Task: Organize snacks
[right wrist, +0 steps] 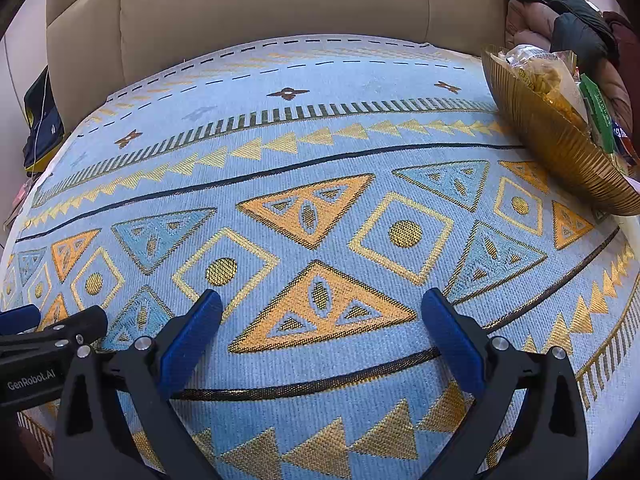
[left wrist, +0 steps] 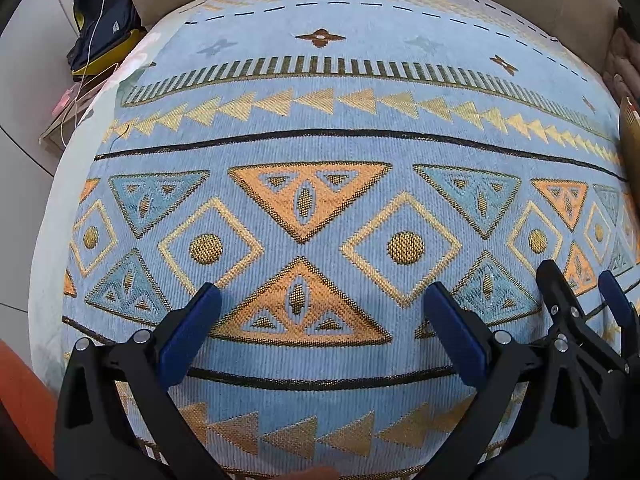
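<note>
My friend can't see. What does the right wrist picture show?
The open right gripper hovers empty over a blue patterned cloth. A gold bowl full of snack packets sits at the far right, before a beige sofa.

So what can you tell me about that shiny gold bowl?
The gold bowl is wide and shallow, with fine ribs running down its outside, and it looks like metal or shiny plastic. It sits on the patterned blue cloth at the far right edge, in front of the beige sofa. It is heaped with snack packets, one clear bag showing yellow crisps. Neither tool touches it.
</note>
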A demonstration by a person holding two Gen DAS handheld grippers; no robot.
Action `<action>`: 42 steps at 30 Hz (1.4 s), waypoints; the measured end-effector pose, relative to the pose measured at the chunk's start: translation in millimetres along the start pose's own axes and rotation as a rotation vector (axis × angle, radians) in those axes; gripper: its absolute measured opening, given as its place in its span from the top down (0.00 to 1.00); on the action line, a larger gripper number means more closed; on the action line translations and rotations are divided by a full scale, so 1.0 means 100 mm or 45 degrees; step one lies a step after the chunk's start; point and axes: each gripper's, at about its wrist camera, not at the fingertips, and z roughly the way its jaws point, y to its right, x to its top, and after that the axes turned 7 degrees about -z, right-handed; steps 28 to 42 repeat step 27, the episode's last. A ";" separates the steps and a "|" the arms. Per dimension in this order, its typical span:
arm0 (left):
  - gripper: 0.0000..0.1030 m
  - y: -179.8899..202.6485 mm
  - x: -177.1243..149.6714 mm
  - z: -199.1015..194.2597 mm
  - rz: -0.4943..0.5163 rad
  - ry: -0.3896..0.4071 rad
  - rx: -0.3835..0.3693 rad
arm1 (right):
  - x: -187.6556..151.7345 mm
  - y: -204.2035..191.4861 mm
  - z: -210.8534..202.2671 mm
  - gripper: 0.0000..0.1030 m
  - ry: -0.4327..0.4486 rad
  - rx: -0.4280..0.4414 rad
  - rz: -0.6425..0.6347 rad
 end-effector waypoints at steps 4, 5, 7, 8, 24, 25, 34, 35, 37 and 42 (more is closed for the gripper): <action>0.03 -0.02 0.02 0.00 -0.016 -0.025 -0.020 | 0.00 0.00 -0.01 0.05 0.000 0.000 -0.001; 0.03 -0.02 0.03 0.00 -0.017 -0.028 -0.019 | 0.00 0.00 -0.01 0.05 0.000 -0.001 -0.001; 0.03 0.00 0.03 0.01 -0.013 -0.033 -0.005 | 0.00 0.00 -0.01 0.05 0.000 -0.001 -0.001; 0.03 0.00 0.03 0.02 -0.013 -0.037 -0.001 | 0.00 0.00 -0.01 0.05 0.000 -0.001 -0.001; 0.03 -0.06 0.12 0.09 -0.068 -0.045 -0.031 | -0.01 0.00 -0.01 0.05 0.000 -0.001 -0.001; 0.03 -0.06 0.13 0.09 -0.061 -0.040 -0.028 | -0.01 0.00 -0.01 0.05 0.000 -0.001 -0.001; 0.03 -0.02 0.06 0.07 -0.051 -0.032 -0.020 | -0.01 0.00 -0.01 0.05 0.000 0.000 0.000; 0.03 -0.02 0.06 0.07 -0.051 -0.032 -0.020 | -0.01 0.00 -0.01 0.05 0.000 0.000 0.000; 0.03 -0.02 0.06 0.07 -0.051 -0.032 -0.020 | -0.01 0.00 -0.01 0.05 0.000 0.000 0.000; 0.03 -0.02 0.06 0.07 -0.051 -0.032 -0.020 | -0.01 0.00 -0.01 0.05 0.000 0.000 0.000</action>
